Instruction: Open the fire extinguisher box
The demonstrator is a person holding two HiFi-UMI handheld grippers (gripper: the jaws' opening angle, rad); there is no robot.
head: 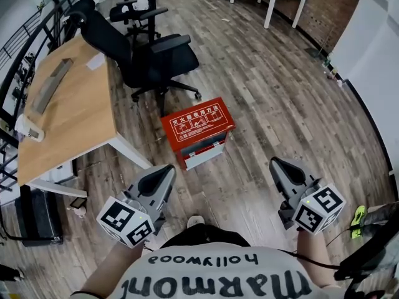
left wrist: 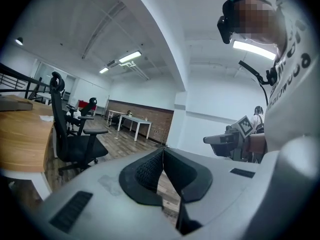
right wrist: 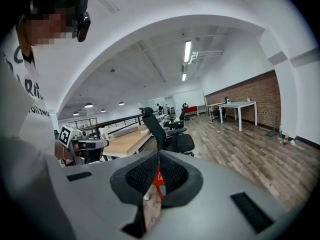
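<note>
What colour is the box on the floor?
The box is red with white print; head view shows it best.

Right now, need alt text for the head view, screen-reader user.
A red fire extinguisher box stands on the wood floor, looking closed, ahead of a person who holds the left tool and right tool low, both shut and empty, short of the box. A wooden desk and black office chair stand behind it at left.
</note>
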